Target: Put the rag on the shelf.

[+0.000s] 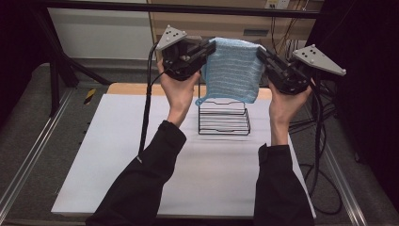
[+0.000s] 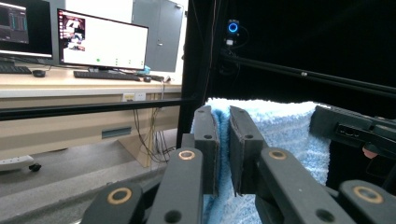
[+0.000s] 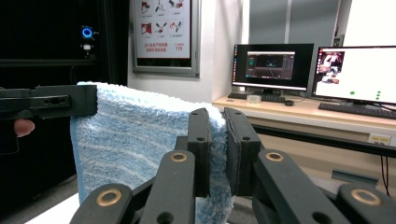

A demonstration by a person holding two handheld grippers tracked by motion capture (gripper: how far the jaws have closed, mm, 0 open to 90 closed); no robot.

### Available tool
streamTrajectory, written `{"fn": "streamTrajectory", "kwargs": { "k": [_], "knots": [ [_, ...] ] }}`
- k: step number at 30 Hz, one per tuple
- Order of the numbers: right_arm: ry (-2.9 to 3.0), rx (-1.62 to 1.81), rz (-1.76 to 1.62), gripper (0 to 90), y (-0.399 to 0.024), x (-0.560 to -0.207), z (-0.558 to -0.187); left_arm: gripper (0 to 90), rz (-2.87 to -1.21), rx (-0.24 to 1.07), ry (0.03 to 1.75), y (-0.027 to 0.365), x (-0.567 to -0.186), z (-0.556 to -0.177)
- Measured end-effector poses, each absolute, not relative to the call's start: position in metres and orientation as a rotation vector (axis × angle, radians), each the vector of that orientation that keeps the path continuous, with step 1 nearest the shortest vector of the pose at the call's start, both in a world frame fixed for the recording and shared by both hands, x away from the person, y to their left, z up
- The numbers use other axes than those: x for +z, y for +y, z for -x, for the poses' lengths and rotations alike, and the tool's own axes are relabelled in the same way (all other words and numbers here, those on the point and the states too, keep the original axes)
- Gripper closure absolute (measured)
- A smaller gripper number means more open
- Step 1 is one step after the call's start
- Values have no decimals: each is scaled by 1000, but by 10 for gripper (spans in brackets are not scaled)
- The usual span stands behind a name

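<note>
High view: a person in dark sleeves holds a light blue towel (image 1: 233, 70) stretched in the air between two grippers, above a black wire rack (image 1: 224, 118) that stands at the far middle of the white-covered counter (image 1: 117, 155). The left gripper (image 1: 208, 51) pinches the towel's upper left corner, and the right gripper (image 1: 260, 53) pinches its upper right corner. The cloth hangs down from that top edge, its lower hem falling in front of the rack's top wires. Whether the hem touches the rack cannot be told. Black cables trail from both grippers toward the counter's edges.

Left gripper view: the left gripper (image 2: 224, 140) has its two black jaws pressed nearly together on a fold of the towel (image 2: 285, 135), whose fluffy top edge runs off to the right to the other gripper (image 2: 350, 130). A lit monitor (image 2: 100, 39) and a keyboard sit on a desk in the background at the left.

Right gripper view: the right gripper (image 3: 218, 144) clamps the towel (image 3: 130, 135) at its near corner, cloth bunched between the jaws. The towel's striped face spreads to the left, where the far gripper (image 3: 56, 100) grips its other corner. Two monitors (image 3: 322, 70) glow on a desk behind.
</note>
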State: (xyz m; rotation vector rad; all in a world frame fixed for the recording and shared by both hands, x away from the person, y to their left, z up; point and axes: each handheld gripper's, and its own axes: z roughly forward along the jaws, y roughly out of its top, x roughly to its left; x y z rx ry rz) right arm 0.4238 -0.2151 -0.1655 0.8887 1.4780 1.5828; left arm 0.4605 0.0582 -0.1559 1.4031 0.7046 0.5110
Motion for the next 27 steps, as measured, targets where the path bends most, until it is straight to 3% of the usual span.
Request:
{"fn": "streamTrajectory", "kwargs": {
  "k": [27],
  "knots": [
    [1442,1565,-901,819,-213,-140,-470,827,-1429,587,711,50,-123,-499]
  ]
}}
